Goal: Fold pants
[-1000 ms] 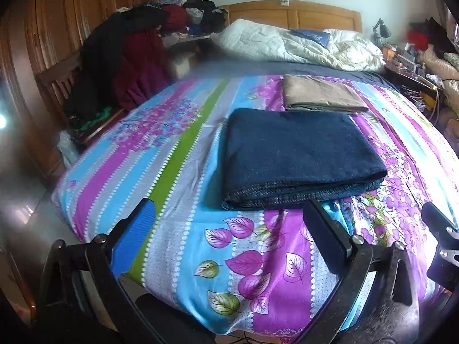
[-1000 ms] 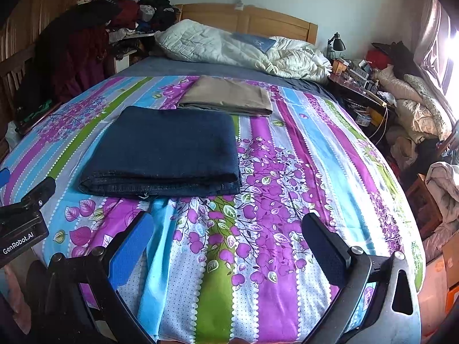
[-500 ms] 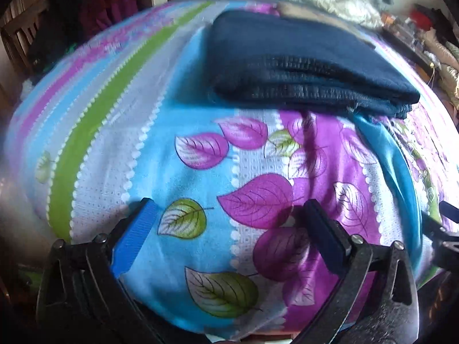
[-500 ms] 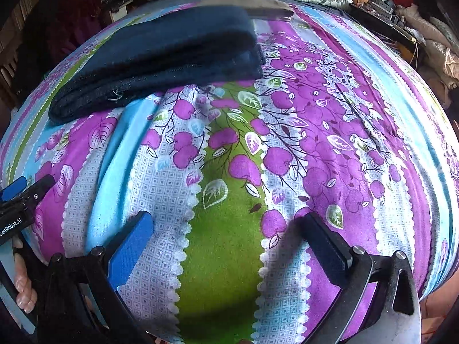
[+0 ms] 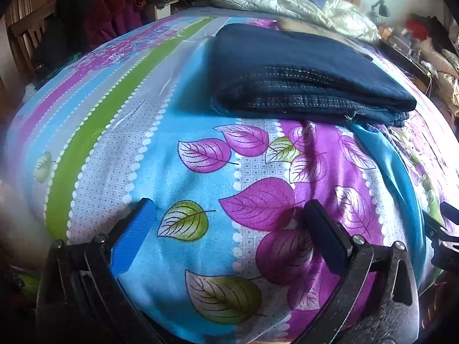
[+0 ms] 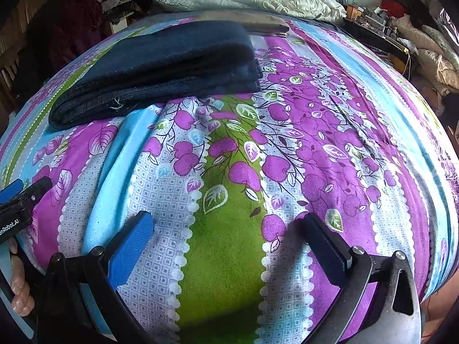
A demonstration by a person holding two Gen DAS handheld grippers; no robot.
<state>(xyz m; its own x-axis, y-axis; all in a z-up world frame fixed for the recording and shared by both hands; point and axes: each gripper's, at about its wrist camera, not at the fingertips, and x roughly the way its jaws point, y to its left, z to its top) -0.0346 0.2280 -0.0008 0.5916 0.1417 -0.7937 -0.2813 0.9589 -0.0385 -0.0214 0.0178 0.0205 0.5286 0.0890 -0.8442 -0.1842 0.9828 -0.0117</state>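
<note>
While both grippers, left gripper [image 5: 226,218] and right gripper [image 6: 226,229], gape empty over the bedsheet's [image 5: 200,172] near edge, one folded pair of navy jeans [image 5: 301,68] rests mid-bed. One tan folded garment [image 6: 258,25] lies just behind.

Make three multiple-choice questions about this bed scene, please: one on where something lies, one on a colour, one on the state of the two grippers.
1. Where does the folded dark navy denim pants bundle lie?
A. on the floral striped bedsheet
B. on the floor
C. between the jaws of a gripper

2. Which colour is the pad on the left finger of the right gripper?
A. red
B. blue
C. yellow

3. How do the left gripper and the right gripper stand?
A. both shut on cloth
B. one open, one shut
C. both open, holding nothing

Answers:
1 A, the bundle rests flat on the sheet, beyond both grippers.
2 B, the right wrist view shows a bright blue pad.
3 C, in each wrist view the jaws stand wide apart with only bedsheet between them.
</note>
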